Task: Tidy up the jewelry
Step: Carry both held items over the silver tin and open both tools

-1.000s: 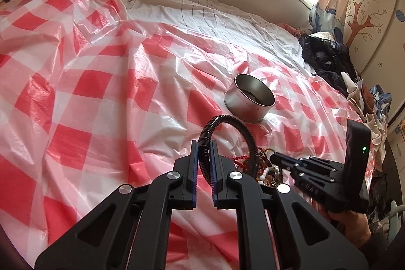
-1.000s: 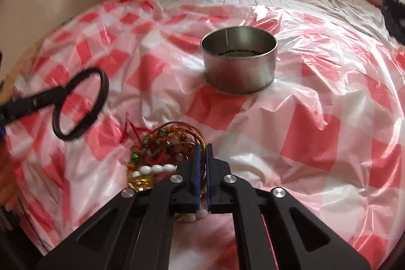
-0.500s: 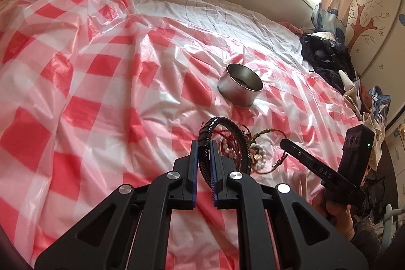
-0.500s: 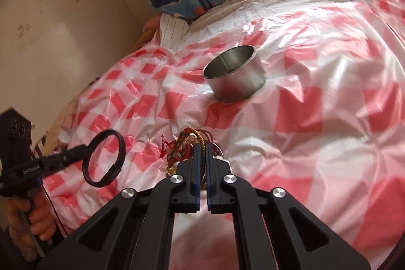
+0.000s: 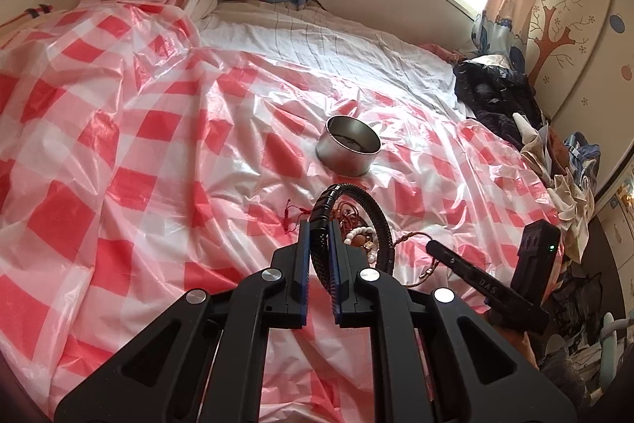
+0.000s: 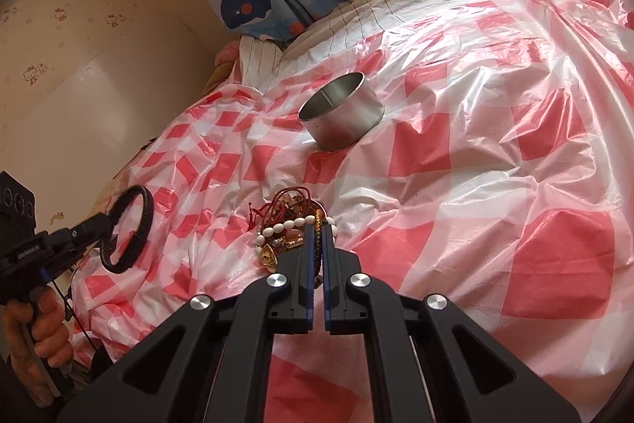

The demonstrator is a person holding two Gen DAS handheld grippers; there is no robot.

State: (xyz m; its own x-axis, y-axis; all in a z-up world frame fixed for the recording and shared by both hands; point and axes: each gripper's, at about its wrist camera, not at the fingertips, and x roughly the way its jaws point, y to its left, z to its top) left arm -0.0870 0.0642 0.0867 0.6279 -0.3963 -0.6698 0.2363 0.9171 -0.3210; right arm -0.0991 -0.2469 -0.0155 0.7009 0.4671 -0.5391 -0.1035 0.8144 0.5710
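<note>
**One bracelet lifted, the heap still waiting**

My left gripper [image 5: 317, 256] is clenched on one black braided bracelet [image 5: 380, 221], held clear of the checked sheet [image 5: 119, 145]. My right gripper [image 6: 316, 244] is closed with nothing in it, tips just over the jewelry pile [image 6: 289, 221]. One metal tin [image 6: 340, 117] sits ahead of both tongs – something dark lies inside, too small to identify. The pile is too tangled to count – most sorting remains, I judge.
</note>
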